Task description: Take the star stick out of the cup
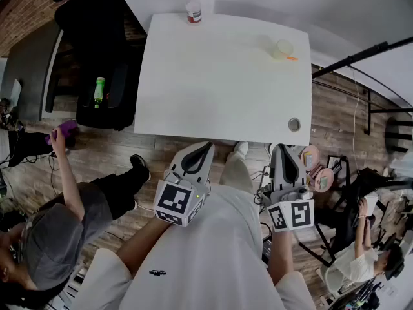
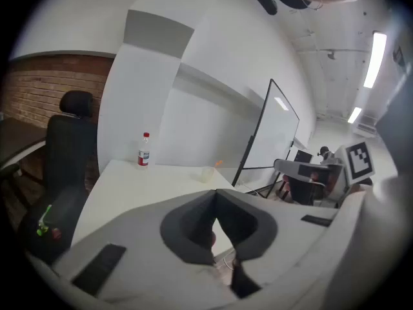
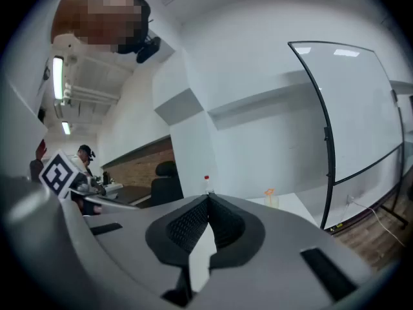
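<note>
Left gripper [image 1: 206,147], right gripper [image 1: 283,148]: fingers together, empty; star stick [image 1: 291,58] in cup [image 1: 281,48].

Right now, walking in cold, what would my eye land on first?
A white table, nearly bare: a clear cup holding an orange star stick at its far right corner, and a red-capped bottle at the far edge. The left gripper and right gripper hover just short of its near edge, both shut and empty.

White worktop [image 1: 219,76]; pale translucent cup [image 1: 281,47] with orange star stick [image 1: 292,58]; clear bottle [image 1: 193,8], red cap; grey left gripper [image 1: 208,145] and right gripper [image 1: 282,146] bearing black-and-white square markers
</note>
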Motion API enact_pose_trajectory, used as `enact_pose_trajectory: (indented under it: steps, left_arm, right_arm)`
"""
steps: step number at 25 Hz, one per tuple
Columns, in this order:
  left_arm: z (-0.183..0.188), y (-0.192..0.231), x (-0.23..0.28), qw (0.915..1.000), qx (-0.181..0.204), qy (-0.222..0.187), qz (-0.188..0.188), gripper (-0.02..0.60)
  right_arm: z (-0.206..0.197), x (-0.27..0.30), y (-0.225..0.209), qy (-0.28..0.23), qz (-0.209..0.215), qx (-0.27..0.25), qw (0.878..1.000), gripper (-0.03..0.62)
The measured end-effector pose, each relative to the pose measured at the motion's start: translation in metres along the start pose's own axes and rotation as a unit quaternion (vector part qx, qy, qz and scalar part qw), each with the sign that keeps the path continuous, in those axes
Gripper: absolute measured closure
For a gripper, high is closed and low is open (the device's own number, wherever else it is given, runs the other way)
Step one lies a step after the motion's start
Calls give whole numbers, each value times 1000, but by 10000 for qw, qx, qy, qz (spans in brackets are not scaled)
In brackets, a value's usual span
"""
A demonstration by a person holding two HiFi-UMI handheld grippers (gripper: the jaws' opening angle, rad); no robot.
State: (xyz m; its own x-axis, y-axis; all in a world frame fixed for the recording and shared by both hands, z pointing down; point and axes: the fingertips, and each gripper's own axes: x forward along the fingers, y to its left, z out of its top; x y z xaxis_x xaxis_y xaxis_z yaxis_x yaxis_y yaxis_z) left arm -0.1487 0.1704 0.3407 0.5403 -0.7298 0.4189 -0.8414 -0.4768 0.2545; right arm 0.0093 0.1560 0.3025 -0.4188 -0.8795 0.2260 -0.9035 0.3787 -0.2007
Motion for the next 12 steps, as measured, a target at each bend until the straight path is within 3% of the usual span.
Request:
enact_pose_trajectory:
  steps: [4, 12]
  left_arm:
    - [-5, -11, -18, 9999, 65, -74, -56, 578]
    - [-11, -58, -36, 9995, 201, -242, 60, 578]
  right_arm:
    - [-17, -38, 37, 194, 80, -154, 9997, 591]
    - [-25, -67, 42, 125, 471, -221, 9986, 591]
